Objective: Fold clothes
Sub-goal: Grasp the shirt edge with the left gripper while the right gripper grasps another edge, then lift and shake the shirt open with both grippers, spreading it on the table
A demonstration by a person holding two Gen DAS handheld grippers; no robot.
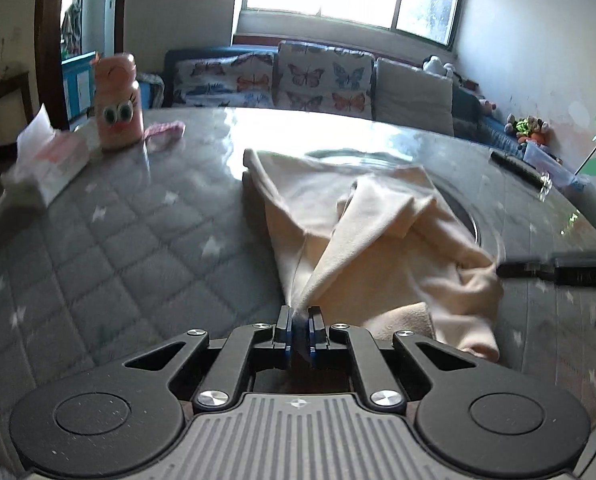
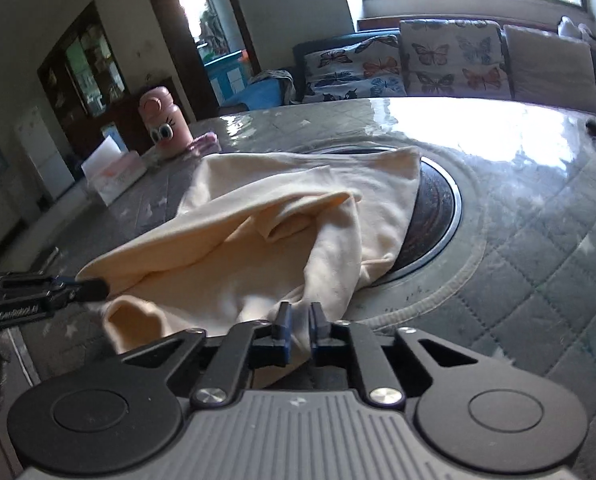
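Cream garment [image 1: 382, 220]: spread on quilted tabletop [image 1: 137, 232], one edge pinched by left gripper [image 1: 300, 316], another edge pinched by right gripper [image 2: 298, 316].

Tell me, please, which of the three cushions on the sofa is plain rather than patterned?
The rightmost cushion, plain beige; the middle cushion and left cushion are printed with butterflies.

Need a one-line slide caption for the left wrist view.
Left gripper pinches a cream garment on the quilted table while the right gripper grips its far side.
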